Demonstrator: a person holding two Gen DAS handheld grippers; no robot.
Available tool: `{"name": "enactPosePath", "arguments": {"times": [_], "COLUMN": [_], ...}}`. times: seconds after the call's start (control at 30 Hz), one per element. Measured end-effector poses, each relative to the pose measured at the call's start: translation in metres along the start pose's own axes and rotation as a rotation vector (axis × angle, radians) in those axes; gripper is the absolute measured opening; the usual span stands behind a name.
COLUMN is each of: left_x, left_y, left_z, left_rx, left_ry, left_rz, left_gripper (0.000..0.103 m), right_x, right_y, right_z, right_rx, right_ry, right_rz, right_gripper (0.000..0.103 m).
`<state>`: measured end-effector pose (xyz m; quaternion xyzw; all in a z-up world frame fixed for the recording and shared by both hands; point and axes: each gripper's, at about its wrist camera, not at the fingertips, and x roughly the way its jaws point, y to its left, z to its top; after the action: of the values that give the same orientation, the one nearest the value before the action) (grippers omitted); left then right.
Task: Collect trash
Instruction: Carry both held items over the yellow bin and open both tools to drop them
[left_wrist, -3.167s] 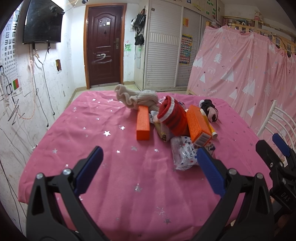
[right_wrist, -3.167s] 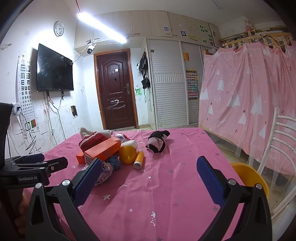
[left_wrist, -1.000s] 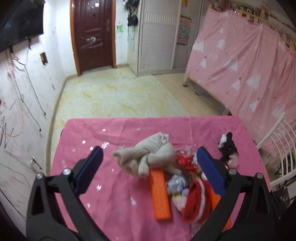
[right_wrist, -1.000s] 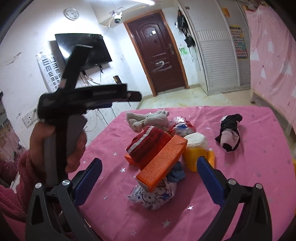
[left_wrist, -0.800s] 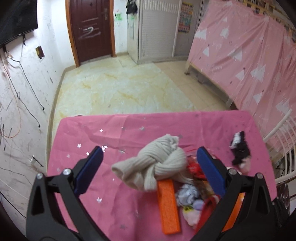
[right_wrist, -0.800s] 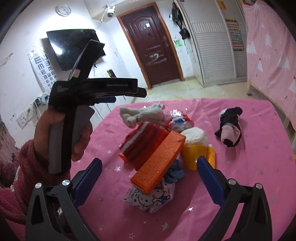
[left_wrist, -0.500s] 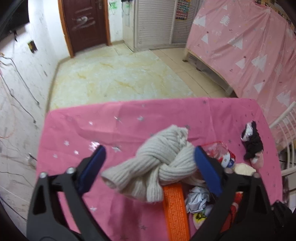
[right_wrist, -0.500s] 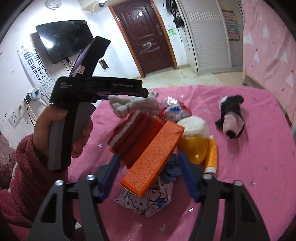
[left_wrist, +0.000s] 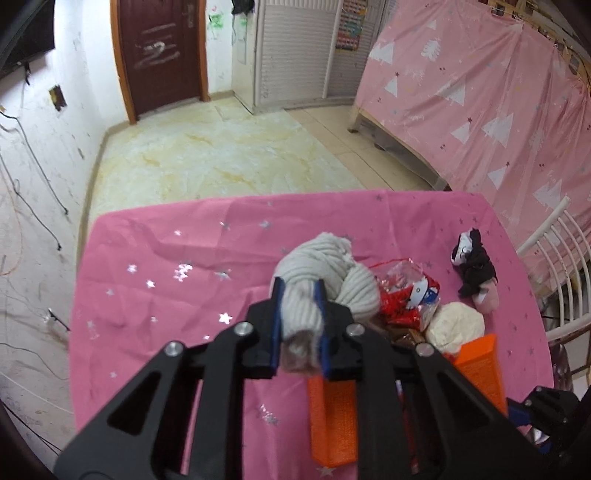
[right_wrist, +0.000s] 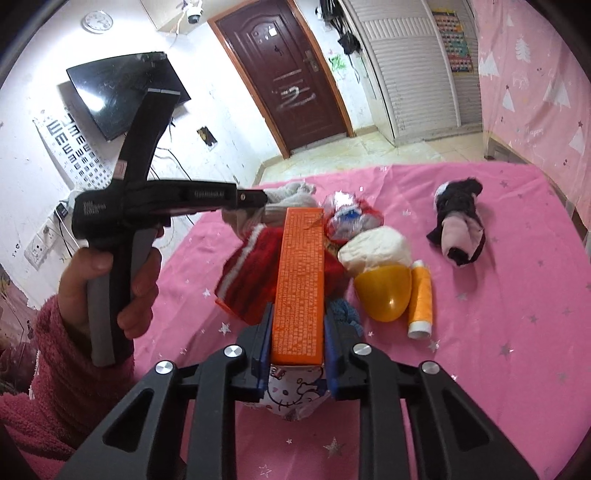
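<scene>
While the left gripper (left_wrist: 298, 295) pinches one end of a knotted beige sock (left_wrist: 332, 284), blue pads (left_wrist: 276, 325) pressing its ribbed fabric from both sides after just closing in, seen tilted down over a table draped in a pink star-print cloth (left_wrist: 166, 280). Rest of the sock bulging beyond the fingertips, at the far end of a heap of clutter on that cloth.

In the right wrist view, right gripper (right_wrist: 297, 325) clamped on the near end of a long orange carton (right_wrist: 301, 280), jaws having just drawn together onto its two long sides. Carton lying on top of the heap, running away from the camera toward the sock.

Taking the carton as landmark: directly beneath its near end, a white cartoon-printed wrapper (right_wrist: 295, 391); against its left side, a red knit piece with a white band (right_wrist: 251, 280); at its far right corner, a crinkled red and clear snack bag (right_wrist: 349, 218); to its right, a white crumpled wad (right_wrist: 375, 249) sitting in a yellow cup-like shell (right_wrist: 386, 295), with a small orange tube (right_wrist: 421, 299) just beside that; farther right and apart from the heap, a black and pink bundle of cloth (right_wrist: 460, 229).

To the carton's left, a hand (right_wrist: 110, 284) in a fuzzy pink sleeve (right_wrist: 48, 369) gripping the handle of the left tool.
</scene>
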<state>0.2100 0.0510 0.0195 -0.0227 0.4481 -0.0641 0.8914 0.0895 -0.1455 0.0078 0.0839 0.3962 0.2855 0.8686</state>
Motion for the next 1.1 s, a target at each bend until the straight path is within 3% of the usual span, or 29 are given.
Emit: {"name": "enactPosePath", "arguments": {"times": [0.2, 0.57, 0.8, 1.1], "left_x": [-0.031, -0.072, -0.087, -0.080], "left_y": [-0.009, -0.051, -0.099, -0.185], "left_z": [0.008, 0.017, 0.022, 0.025], "left_rx": [0.008, 0.063, 0.115, 0.212], "left_ry": [-0.075, -0.172, -0.211, -0.197], "left_rz": [0.039, 0.029, -0.012, -0.092], "left_gripper": [0.014, 0.014, 0.014, 0.014], "right_x": [-0.024, -0.061, -0.090, -0.133], "right_y": [-0.009, -0.040, -0.073, -0.135], "right_z": [0.004, 0.005, 0.003, -0.010], "right_rx": [0.003, 0.051, 0.105, 0.191], "right_ry": [-0.066, -0.149, -0.213, -0.281], "right_rz": [0.007, -0.013, -0.054, -0.144], "right_gripper": [0.017, 0.017, 0.017, 0.017]}}
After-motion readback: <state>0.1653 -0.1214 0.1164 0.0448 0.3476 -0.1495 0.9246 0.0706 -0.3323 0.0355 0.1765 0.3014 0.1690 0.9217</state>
